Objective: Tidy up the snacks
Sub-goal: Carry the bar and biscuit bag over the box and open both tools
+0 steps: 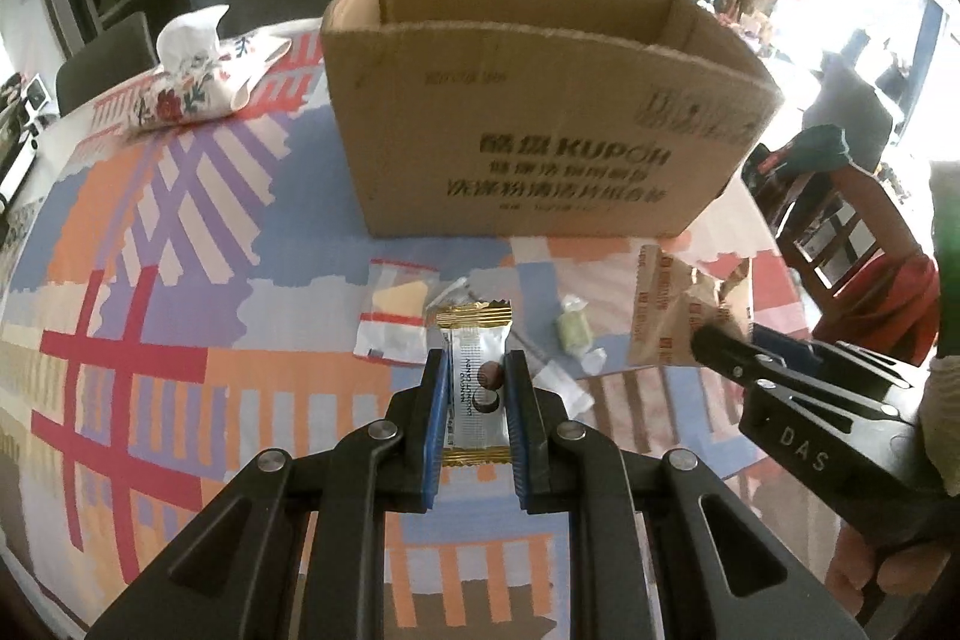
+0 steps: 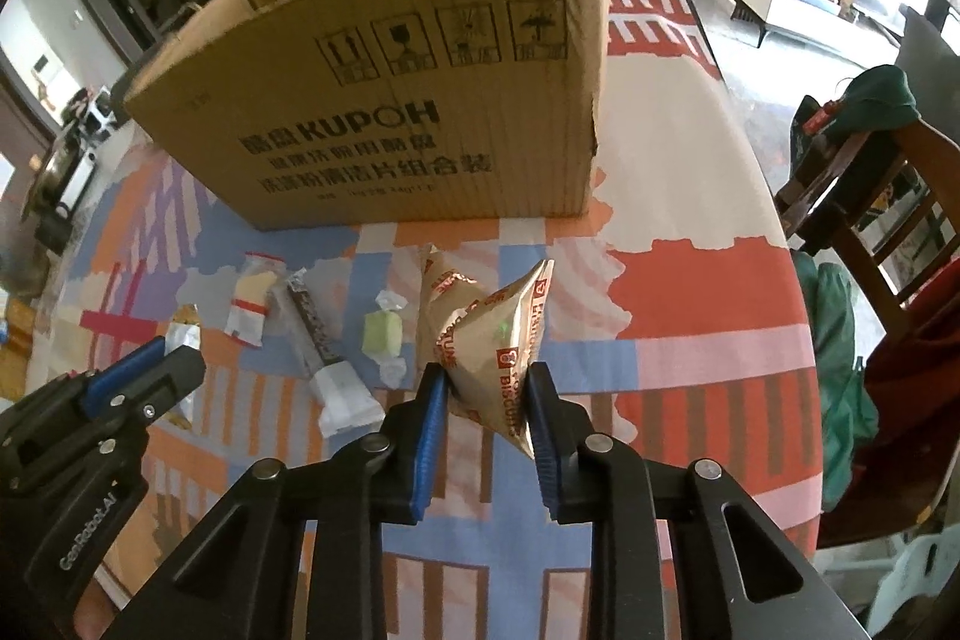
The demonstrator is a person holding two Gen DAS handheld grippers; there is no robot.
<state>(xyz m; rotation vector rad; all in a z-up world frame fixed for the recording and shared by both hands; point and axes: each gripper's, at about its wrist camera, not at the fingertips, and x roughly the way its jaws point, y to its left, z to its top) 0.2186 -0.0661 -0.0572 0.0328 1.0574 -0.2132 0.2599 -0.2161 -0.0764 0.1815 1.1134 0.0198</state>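
My left gripper (image 1: 475,358) is shut on a silver snack packet with gold ends (image 1: 474,388), held lengthwise between its blue pads above the tablecloth. My right gripper (image 2: 485,370) is shut on a tan biscuit bag with red print (image 2: 489,334), which is crumpled and lifted off the table. The same bag (image 1: 678,316) shows at the right of the left wrist view. Behind both stands an open cardboard box (image 1: 528,124) (image 2: 390,100), upright; its inside is hidden. On the cloth lie a clear packet with a yellow cracker (image 1: 396,307), a green candy (image 2: 381,331) and a long dark-and-white packet (image 2: 327,358).
A round table with a patterned cloth (image 1: 180,280) carries everything. A floral tissue pack (image 1: 198,76) lies at the back left. Wooden chairs draped with clothes (image 2: 870,196) stand close by the table's right edge.
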